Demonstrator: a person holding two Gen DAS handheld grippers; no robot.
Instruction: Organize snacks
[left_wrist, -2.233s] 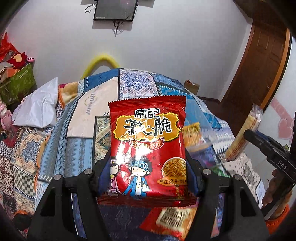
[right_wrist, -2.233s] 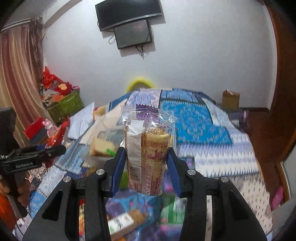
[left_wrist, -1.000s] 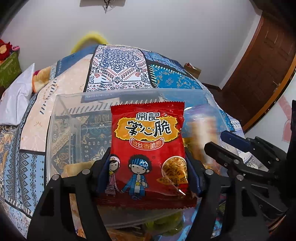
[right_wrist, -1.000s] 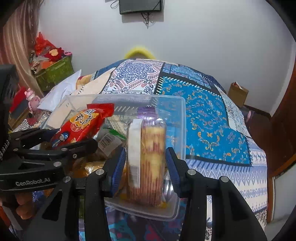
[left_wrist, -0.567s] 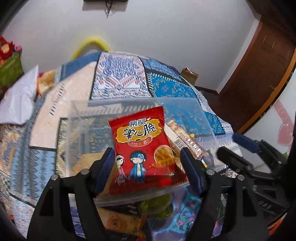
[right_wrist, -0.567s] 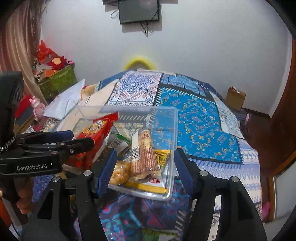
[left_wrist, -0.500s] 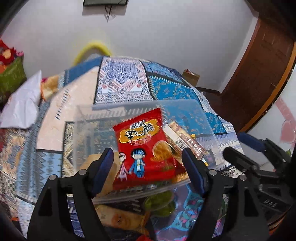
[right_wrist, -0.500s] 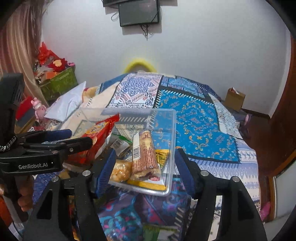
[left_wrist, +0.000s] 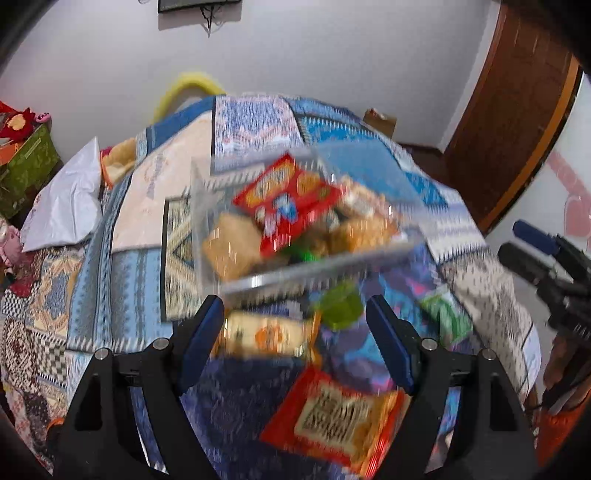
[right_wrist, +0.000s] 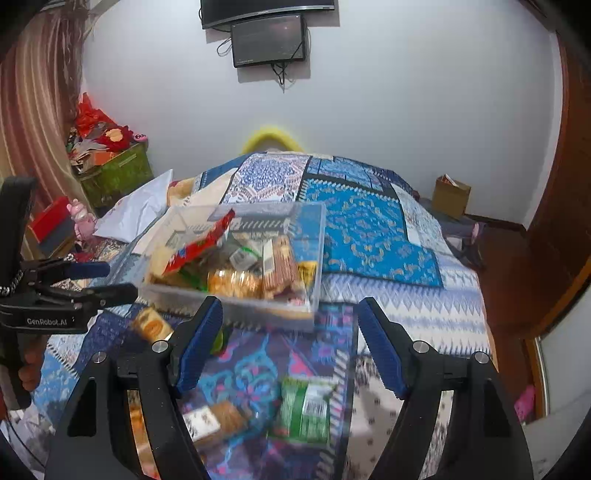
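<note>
The clear plastic box (right_wrist: 236, 254) sits on the patterned bedspread (right_wrist: 373, 229) ahead of me. In it lie the red noodle packet (right_wrist: 201, 245), the striped biscuit pack (right_wrist: 282, 262) and a few golden snacks (right_wrist: 231, 282). My left gripper (left_wrist: 295, 336) and right gripper (right_wrist: 288, 339) are both opening, nothing between their jaws. More packets (right_wrist: 306, 410) lie loose just before the box.
</note>
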